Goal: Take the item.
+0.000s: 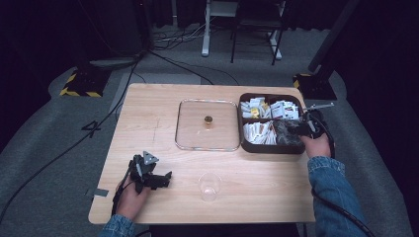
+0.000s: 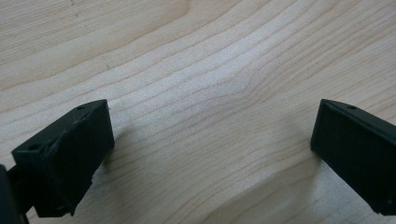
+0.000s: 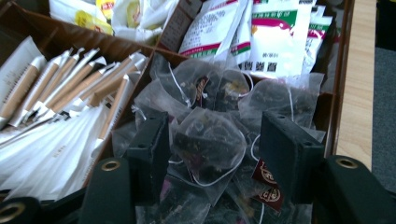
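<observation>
The right gripper (image 3: pixel 212 140) reaches into the near right compartment of the brown box (image 1: pixel 271 147), fingers apart around a clear mesh tea bag (image 3: pixel 208 144) atop a pile. Paper-wrapped sticks (image 3: pixel 60 102) fill the compartment left of it. The left gripper (image 1: pixel 157 178) rests on the bare wooden surface (image 1: pixel 148 118), fingers spread wide. A clear cup (image 1: pixel 209 186) stands near center; a glass lid (image 1: pixel 207 125) lies beside the box.

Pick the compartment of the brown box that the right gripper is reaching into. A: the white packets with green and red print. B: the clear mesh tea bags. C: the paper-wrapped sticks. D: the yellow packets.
B: in the right gripper view the right gripper has its jaws apart on either side of a clear mesh tea bag, with the paper-wrapped sticks in the next compartment.
</observation>
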